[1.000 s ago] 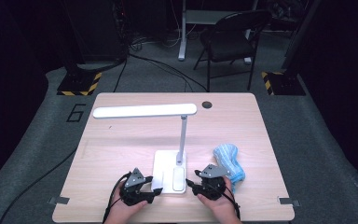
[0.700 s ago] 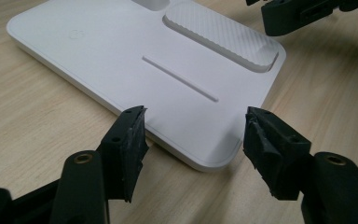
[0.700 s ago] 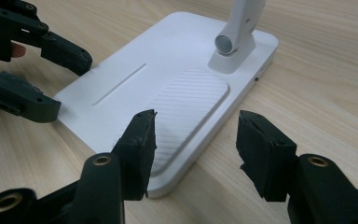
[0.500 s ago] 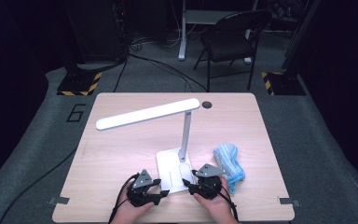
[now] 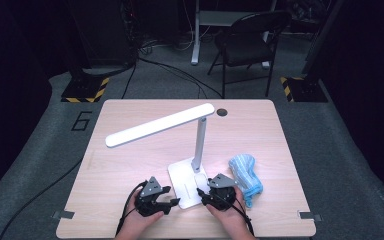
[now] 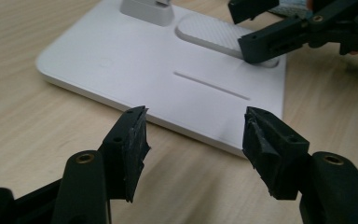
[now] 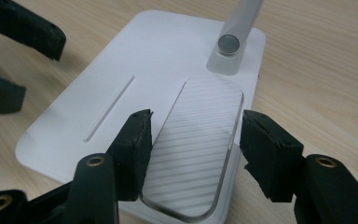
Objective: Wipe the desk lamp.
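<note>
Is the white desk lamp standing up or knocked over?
Standing up. The white desk lamp has its flat base lying on the wooden table, its post rising straight and its long head sloping down to the left.

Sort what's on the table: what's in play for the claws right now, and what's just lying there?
In play:
- desk lamp, white, both claws at its base
- left claw, open at the base's near left corner
- right claw, open over the ribbed pad on the base

Lying about:
- blue cloth, bunched right of the lamp
- chair, on the floor beyond the table
</note>
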Available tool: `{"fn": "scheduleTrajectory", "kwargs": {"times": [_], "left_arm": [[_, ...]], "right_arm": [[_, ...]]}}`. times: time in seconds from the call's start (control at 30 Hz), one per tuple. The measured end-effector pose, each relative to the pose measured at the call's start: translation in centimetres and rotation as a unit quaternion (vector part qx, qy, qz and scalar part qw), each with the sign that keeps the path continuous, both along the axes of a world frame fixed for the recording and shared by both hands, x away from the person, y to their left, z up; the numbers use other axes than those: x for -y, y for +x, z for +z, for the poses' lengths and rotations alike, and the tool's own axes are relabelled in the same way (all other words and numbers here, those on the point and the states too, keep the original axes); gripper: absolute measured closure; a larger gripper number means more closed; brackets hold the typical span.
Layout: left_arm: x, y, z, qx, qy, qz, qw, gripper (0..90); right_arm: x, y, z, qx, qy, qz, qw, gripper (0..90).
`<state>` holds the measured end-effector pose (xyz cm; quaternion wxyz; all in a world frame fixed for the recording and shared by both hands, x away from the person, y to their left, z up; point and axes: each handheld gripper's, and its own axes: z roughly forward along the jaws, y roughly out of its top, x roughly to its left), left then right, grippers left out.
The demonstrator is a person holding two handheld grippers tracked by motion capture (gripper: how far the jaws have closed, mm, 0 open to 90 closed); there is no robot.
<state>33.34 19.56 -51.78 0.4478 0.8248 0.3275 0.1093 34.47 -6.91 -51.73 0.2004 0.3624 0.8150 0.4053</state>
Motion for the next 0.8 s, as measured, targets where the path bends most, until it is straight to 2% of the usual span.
{"fn": "scheduleTrajectory", "kwargs": {"times": [0.07,0.1,0.17,0.2,0.43,0.53,0.6,0.73,0.77,0.8], "left_arm": [[-0.5,0.3,0.3,0.003,0.001,0.006,1.0000,39.8],[-0.7,0.5,0.5,0.006,0.005,0.008,0.9999,39.8],[-0.9,0.7,0.6,0.005,0.002,0.012,0.9999,39.7],[-1.2,0.9,0.8,0.013,0.008,0.013,0.9998,39.6],[-1.4,1.9,0.8,0.009,0.003,0.027,0.9996,38.3],[-1.6,2.2,0.8,0.006,0.002,0.030,0.9995,38.1],[-1.8,2.4,0.7,0.010,-0.004,0.038,0.9992,38.1],[-2.2,2.7,0.6,0.002,-0.006,0.042,0.9991,38.1],[-2.3,2.7,0.6,0.003,-0.006,0.044,0.9990,38.1],[-2.3,2.7,0.6,0.006,-0.005,0.046,0.9989,38.1]], "right_arm": [[0.2,0.2,0.0,-0.009,0.005,-0.008,0.9999,43.2],[0.2,0.2,0.0,-0.020,0.016,-0.015,0.9996,43.2],[0.6,0.5,0.0,-0.027,0.022,-0.012,0.9993,43.3],[0.7,0.6,-0.1,-0.028,0.027,-0.015,0.9991,43.3],[1.3,1.3,-0.2,-0.054,0.049,-0.004,0.9973,43.7],[1.4,1.3,-0.3,-0.055,0.051,-0.003,0.9972,43.7],[1.3,1.3,-0.3,-0.053,0.054,-0.005,0.9971,43.8],[0.9,1.1,-0.4,-0.053,0.058,0.002,0.9969,43.8],[0.8,1.1,-0.4,-0.050,0.055,0.015,0.9971,43.8],[0.6,1.0,-0.4,-0.052,0.056,0.015,0.9970,43.8]]}}
